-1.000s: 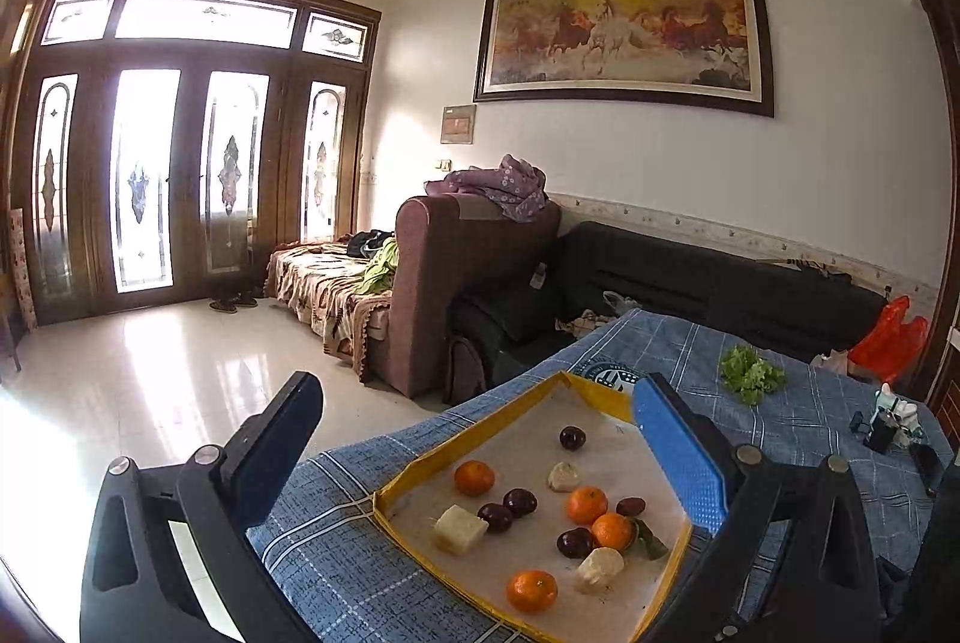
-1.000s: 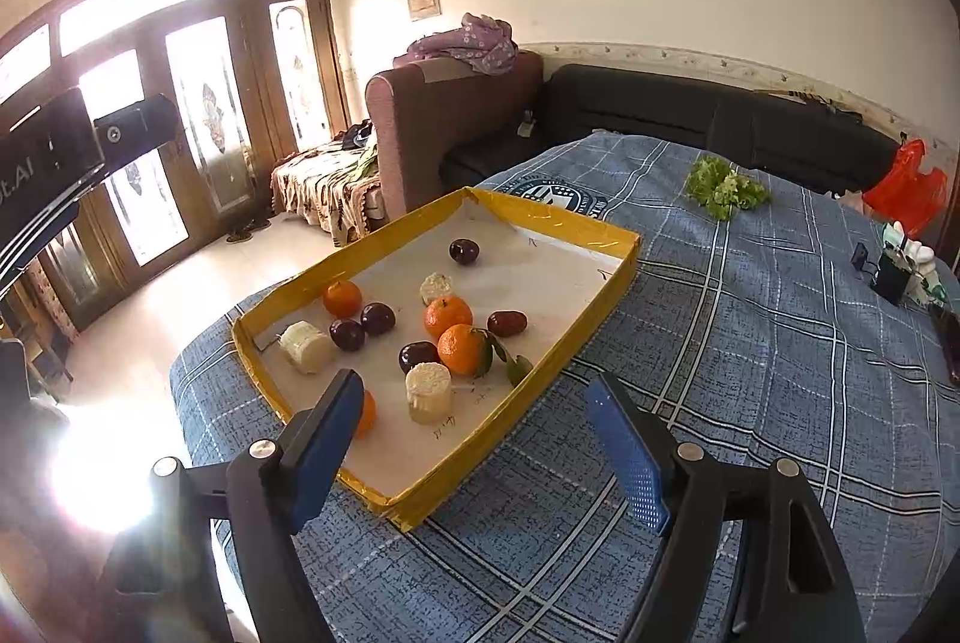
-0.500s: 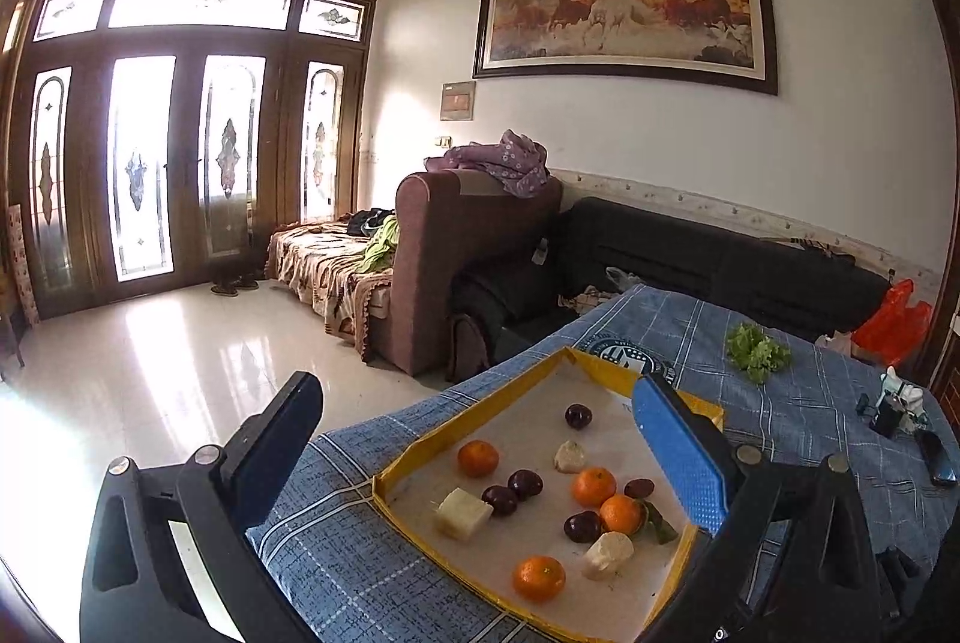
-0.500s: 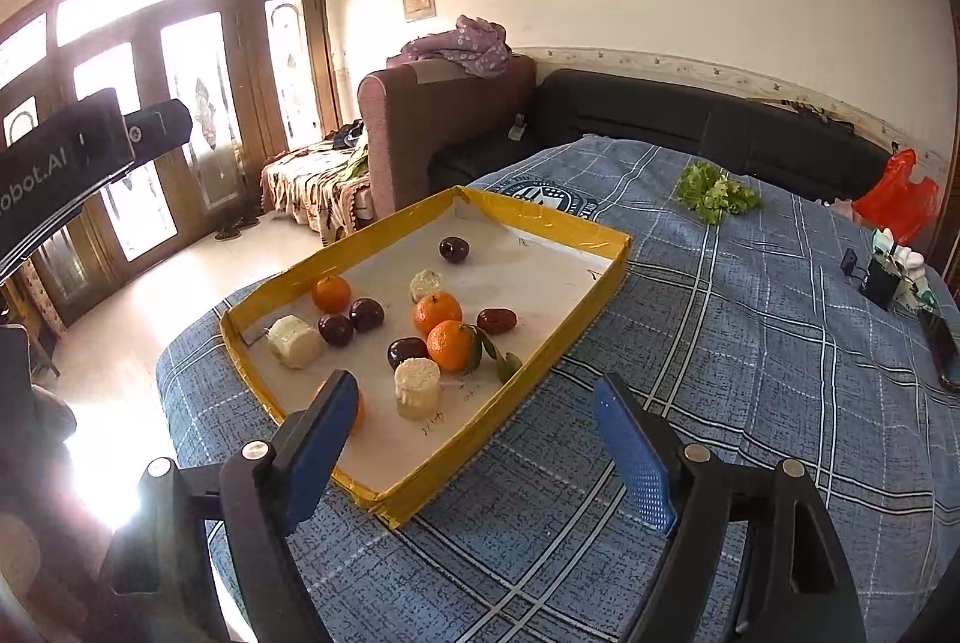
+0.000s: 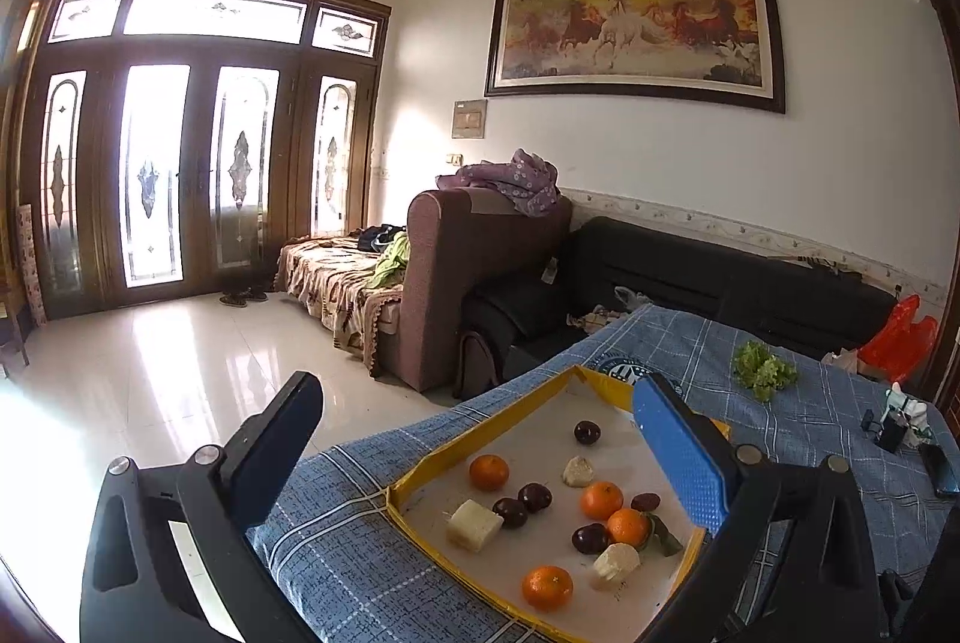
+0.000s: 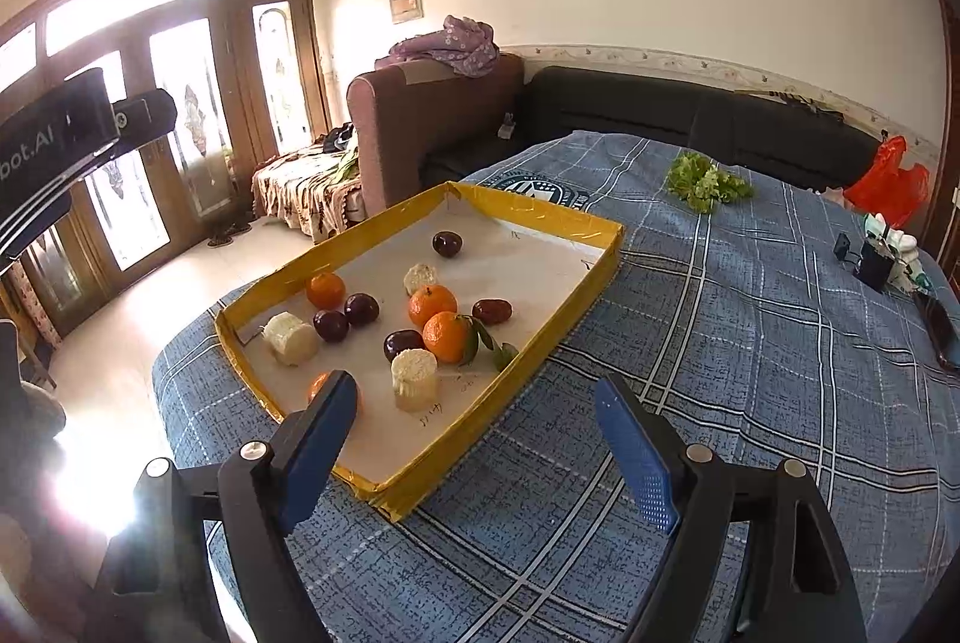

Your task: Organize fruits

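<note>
A shallow yellow-rimmed tray [image 6: 534, 217] [image 5: 498, 418] with a white floor lies on the blue plaid tablecloth. In it are several oranges [image 6: 431, 305] [image 5: 546, 587], several dark red fruits [image 6: 447, 244] [image 5: 587, 432] and three pale cut cylinders [image 6: 413, 379] [image 5: 474, 524]. My right gripper [image 6: 480, 457] is open and empty, above the tray's near corner. My left gripper [image 5: 480, 457] is open and empty, raised over the tray's left side. Part of the left gripper's body shows at the left edge of the right wrist view [image 6: 54, 144].
A bunch of green leaves [image 6: 708, 181] lies on the far part of the table. A red plastic bag [image 6: 888, 181], small dark items [image 6: 873, 262] and a phone [image 6: 939, 331] sit at the right edge. Sofas [image 5: 480, 271] stand beyond the table's far-left side.
Both grippers have drifted slightly; the left view has tilted down then lifted a little, and the tray sits lower right in it. Jaws stay open. Fruits have not moved.
</note>
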A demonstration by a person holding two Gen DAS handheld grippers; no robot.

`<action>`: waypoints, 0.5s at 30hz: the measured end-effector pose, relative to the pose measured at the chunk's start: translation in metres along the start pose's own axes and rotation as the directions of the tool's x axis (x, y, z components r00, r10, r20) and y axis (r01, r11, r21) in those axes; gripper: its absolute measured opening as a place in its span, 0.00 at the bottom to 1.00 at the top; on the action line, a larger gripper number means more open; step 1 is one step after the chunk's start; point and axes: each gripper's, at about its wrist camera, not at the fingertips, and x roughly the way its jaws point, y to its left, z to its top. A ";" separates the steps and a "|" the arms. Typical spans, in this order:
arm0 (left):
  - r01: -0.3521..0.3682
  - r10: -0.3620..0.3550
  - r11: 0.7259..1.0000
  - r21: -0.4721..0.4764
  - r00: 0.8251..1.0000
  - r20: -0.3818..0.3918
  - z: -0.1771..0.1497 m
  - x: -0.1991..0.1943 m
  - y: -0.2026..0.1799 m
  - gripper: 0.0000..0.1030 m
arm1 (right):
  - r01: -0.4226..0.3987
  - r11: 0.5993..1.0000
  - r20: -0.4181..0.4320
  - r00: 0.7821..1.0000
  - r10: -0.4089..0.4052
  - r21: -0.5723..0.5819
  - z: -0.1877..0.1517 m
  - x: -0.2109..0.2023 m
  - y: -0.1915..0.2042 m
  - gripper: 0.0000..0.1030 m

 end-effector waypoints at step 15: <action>-0.065 0.059 0.997 0.030 0.981 0.185 0.008 -0.040 -0.004 1.00 | 0.046 0.999 0.005 0.999 -0.046 0.009 -0.012 0.000 0.005 0.86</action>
